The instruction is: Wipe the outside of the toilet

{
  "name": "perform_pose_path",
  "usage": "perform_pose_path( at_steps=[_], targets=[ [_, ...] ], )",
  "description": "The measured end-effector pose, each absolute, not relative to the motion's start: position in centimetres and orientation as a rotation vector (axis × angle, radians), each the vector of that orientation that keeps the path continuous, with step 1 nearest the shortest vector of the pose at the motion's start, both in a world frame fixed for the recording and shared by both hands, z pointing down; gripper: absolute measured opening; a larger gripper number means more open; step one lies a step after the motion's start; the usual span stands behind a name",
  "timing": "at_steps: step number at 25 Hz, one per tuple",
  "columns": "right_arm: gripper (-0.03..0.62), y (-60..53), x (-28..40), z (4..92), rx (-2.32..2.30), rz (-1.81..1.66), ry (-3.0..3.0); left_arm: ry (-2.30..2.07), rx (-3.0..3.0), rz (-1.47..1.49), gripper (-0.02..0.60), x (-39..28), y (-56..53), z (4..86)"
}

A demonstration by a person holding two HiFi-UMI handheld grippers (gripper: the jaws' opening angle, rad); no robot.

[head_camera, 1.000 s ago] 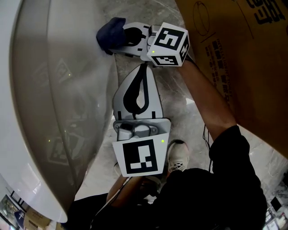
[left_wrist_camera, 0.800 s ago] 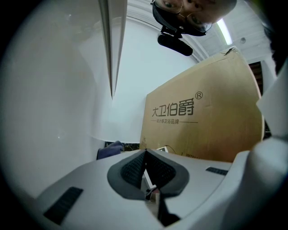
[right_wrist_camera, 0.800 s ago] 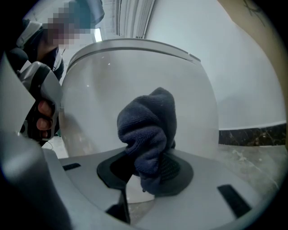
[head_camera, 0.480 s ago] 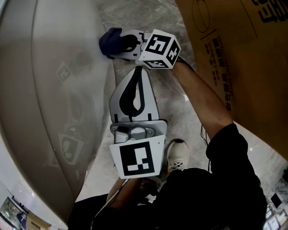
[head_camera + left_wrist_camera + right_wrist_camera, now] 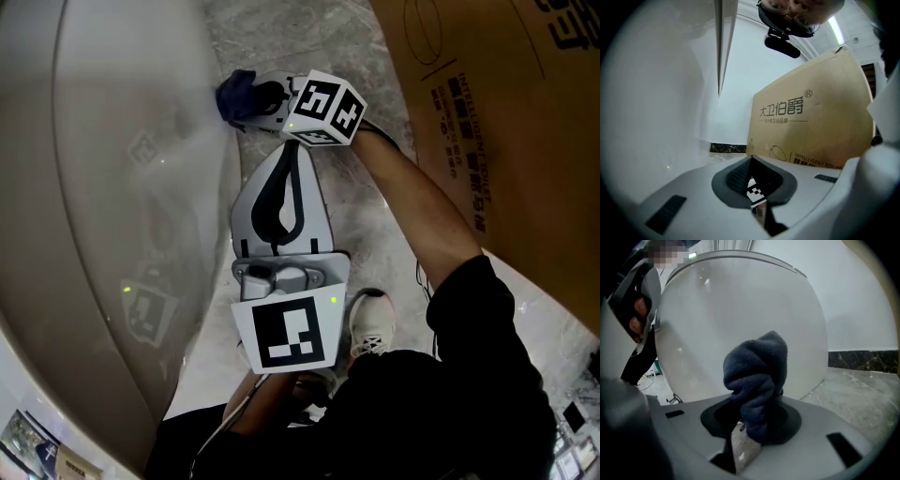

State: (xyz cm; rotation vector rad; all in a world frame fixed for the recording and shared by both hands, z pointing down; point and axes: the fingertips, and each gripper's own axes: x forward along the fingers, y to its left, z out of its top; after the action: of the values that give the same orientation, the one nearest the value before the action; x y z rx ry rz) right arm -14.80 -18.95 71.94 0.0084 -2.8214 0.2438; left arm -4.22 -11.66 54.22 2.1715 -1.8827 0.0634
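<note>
Two grippers show in the head view. My right gripper (image 5: 255, 101) is clenched on a dark blue cloth (image 5: 238, 92), and the cloth sits against the curved outer side of the toilet (image 5: 112, 187), low down near the marble floor (image 5: 309, 37). My left gripper (image 5: 293, 155) is just below the right one, beside the toilet's wall, with its jaws pressed together. A cardboard box (image 5: 506, 122) stands on my right.

In the left gripper view, my left gripper (image 5: 752, 161) has its dark pads meeting at the tips with nothing between them. The cardboard box (image 5: 811, 126) is ahead and the white toilet (image 5: 656, 93) is to the left.

In the right gripper view, my right gripper (image 5: 754, 420) grips the bunched cloth (image 5: 757, 376), which stands up out of the jaws in front of the toilet (image 5: 740, 310). The floor (image 5: 862, 390) lies to the right.
</note>
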Motion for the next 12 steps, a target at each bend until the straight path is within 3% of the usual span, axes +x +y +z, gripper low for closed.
perform_pose_path(
  at_steps=[12],
  targets=[
    [0.112,-18.7,-15.2,74.7,0.024,0.246,-2.732,-1.869,2.169,0.055,0.011,-4.3,-11.5,54.5]
  ],
)
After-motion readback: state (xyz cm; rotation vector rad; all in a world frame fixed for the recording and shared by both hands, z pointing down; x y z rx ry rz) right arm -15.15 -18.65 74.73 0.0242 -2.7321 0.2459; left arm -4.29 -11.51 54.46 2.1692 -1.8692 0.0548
